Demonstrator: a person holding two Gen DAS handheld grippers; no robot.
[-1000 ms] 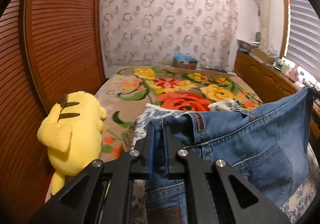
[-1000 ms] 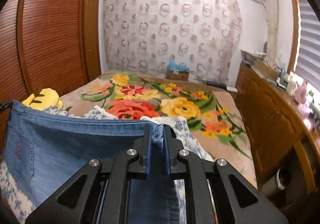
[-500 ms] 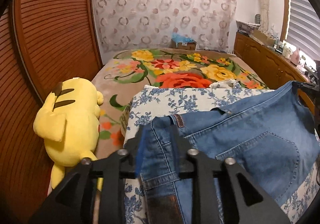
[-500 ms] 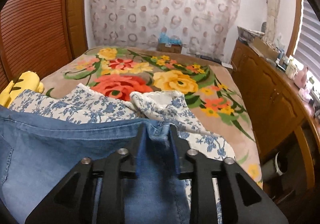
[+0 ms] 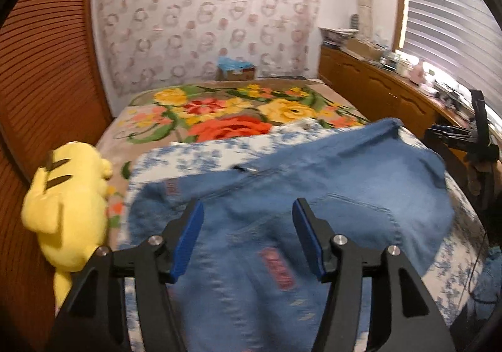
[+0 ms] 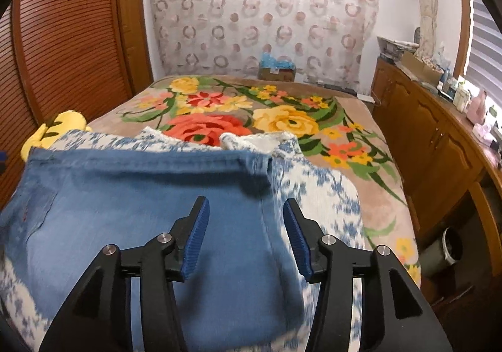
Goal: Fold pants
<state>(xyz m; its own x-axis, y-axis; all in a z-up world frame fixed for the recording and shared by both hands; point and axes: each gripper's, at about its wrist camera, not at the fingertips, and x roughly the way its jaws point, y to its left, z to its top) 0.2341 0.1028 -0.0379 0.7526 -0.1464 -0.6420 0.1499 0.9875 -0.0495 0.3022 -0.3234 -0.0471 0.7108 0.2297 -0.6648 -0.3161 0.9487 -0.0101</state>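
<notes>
At nine o'clock a yellow plush toy point(image 5: 67, 204) lies against the wooden wardrobe. My left gripper point(image 5: 248, 237) has just been opening its jaws; they stand spread, the jeans point(image 5: 313, 195) lying beneath and between them, unpinched. The jeans rest on the blue-flowered sheet point(image 6: 326, 192) over the bed's floral blanket point(image 6: 251, 119), waistband toward twelve o'clock. My right gripper point(image 6: 246, 232) has likewise just been opening, its jaws spread over the denim's right edge. Denim is heavy, limp yet thick at the seams; I judge the waistband corners the surest hold.
</notes>
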